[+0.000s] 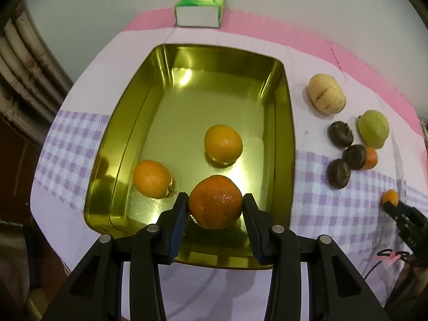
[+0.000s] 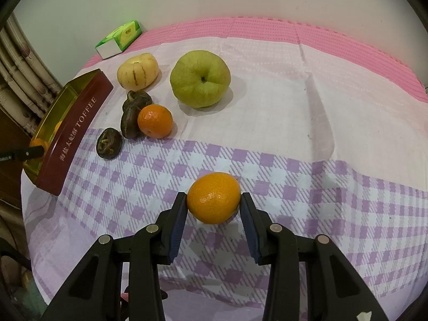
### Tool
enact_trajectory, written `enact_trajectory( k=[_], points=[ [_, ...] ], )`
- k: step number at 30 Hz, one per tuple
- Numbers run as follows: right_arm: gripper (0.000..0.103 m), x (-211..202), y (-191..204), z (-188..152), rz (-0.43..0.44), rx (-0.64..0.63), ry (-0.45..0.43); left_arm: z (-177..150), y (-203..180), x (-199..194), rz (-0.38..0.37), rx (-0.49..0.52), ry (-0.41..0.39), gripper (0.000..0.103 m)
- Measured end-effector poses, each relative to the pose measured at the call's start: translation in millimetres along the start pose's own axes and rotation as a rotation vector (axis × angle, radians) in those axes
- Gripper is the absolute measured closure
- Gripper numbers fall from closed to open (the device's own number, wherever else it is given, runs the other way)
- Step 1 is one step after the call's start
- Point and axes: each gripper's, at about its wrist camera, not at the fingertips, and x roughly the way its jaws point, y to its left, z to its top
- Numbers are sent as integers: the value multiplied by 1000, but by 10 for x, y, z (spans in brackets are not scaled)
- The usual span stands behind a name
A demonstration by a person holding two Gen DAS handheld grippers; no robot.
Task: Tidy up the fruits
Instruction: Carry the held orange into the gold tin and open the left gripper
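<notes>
We were part way through sorting the fruit. Two oranges [image 1: 223,144] already sat on the floor of the gold tin [image 1: 281,123] — one near the middle and one [image 1: 152,178] by the left wall. A third, darker orange [image 1: 215,202] was pinched in our left claw [image 1: 215,206], both pads touching its sides, and it hung over the near end of the tin. We think it only needed letting go.

Our right claw [image 2: 213,204] stood on both sides of another orange [image 2: 214,198] on the checked cloth [image 2: 294,176]. The left pad touched the fruit. The right pad looked just beside it, so we cannot tell if the pinch was tight yet. That orange was well apart from the tin, so it still had a way to go.

More fruit was left on the bench. One small orange [image 2: 155,121] lay against a dark brown fruit [image 2: 132,117], with another dark one [image 2: 109,143] near it. From the left camera we counted three dark fruits — in the right view two of them seem to run together. Behind them sat a big green fruit [image 2: 200,79] and a pale striped one [image 2: 137,71]. A green box [image 2: 120,38] stood at the far edge.

So we judge three oranges were as good as home, one was being picked up, and one more waited. We cannot tell where the other fruits should go.
</notes>
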Motion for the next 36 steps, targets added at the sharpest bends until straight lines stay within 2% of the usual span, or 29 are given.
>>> enact_trajectory(
  k=[17, 36],
  points=[
    [65, -8, 2, 8, -8, -7, -4, -25, 161, 247, 61, -36, 42, 61],
    [65, -97, 157, 84, -24, -40, -28, -29, 323, 249, 30, -54, 27, 59]
  ],
)
